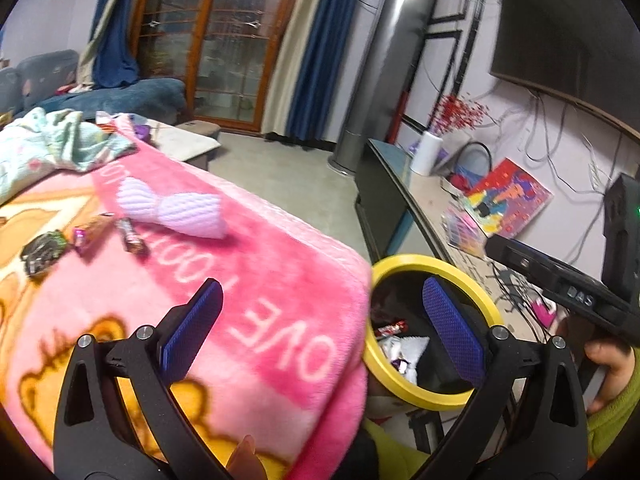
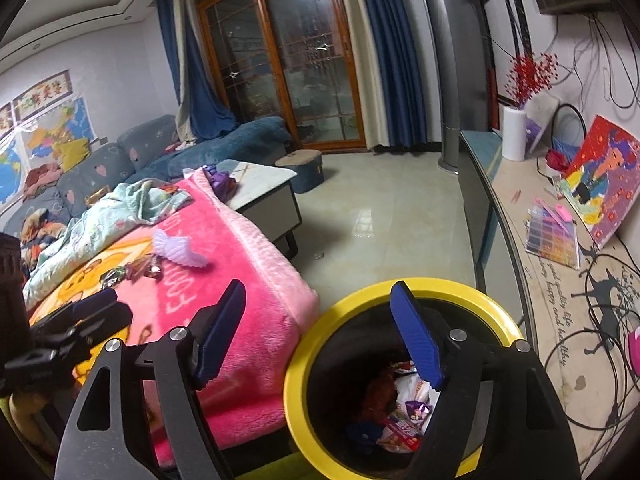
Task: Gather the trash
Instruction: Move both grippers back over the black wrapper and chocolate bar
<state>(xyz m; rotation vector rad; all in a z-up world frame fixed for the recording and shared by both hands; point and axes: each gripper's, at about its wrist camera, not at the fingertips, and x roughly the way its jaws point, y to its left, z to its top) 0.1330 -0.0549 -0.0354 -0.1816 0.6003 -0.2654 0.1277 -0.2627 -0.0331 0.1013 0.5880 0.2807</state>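
Several candy wrappers (image 1: 130,236) lie on a pink blanket (image 1: 260,280) next to a lilac knitted bow (image 1: 172,210); the right wrist view shows the same wrappers (image 2: 136,270) and blanket (image 2: 240,248). A black bin with a yellow rim (image 2: 298,344) stands against the blanket's corner, with wrappers and packets (image 2: 404,416) inside. My right gripper (image 2: 318,288) is open and empty, its right finger over the bin's mouth. My left gripper (image 1: 320,286) is open and empty too, straddling the blanket's corner and the bin's rim (image 1: 436,262).
A hand (image 1: 608,364) holds the other tool at the right of the left wrist view. A low cabinet (image 2: 500,216) along the right wall carries a white vase (image 2: 514,134), a painting (image 2: 600,184) and cables. A pale coffee table (image 2: 264,188) and a sofa (image 2: 132,152) stand behind.
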